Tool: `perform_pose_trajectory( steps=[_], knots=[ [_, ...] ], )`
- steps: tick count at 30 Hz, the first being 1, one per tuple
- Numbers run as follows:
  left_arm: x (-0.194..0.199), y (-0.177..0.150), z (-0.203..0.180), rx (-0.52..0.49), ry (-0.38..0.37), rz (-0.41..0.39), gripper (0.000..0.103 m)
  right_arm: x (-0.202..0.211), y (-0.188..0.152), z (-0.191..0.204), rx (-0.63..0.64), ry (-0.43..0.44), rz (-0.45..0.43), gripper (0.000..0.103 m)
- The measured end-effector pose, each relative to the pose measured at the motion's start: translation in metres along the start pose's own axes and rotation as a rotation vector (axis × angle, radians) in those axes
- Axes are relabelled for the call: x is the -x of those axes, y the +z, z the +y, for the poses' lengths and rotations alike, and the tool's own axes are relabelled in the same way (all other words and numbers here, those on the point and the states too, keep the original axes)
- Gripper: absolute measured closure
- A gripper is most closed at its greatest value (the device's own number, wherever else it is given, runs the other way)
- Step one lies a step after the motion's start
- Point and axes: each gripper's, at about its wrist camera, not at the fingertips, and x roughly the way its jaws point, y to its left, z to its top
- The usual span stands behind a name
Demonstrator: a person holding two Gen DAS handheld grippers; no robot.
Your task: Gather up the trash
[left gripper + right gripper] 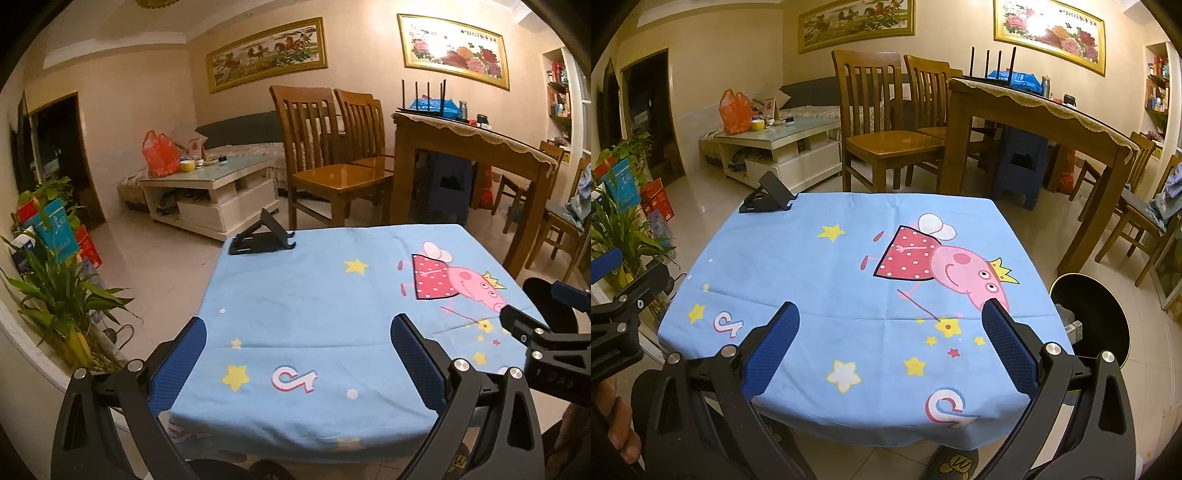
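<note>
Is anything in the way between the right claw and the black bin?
Nothing visible is. The open right claw hovers over the blue cloth, and the black bin stands on the floor beside the table's right edge. The phone stand sits at the far left corner.

I can read no words anywhere; the one sign I recognise is a TikTok-style note logo (947, 408) printed on the blue cloth (798, 266) over the tabletop.
</note>
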Motion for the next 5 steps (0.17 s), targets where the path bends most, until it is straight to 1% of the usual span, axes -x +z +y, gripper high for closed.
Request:
perform_pose_trajectory(
  steps=[5],
  knots=[
    [0.0005, -0.0017, -0.0027, -0.013, 0.013, -0.002, 0.006, -0.0008, -0.0001, -0.0002, 0.005, -0.003, 0.001, 0.005]
  ],
)
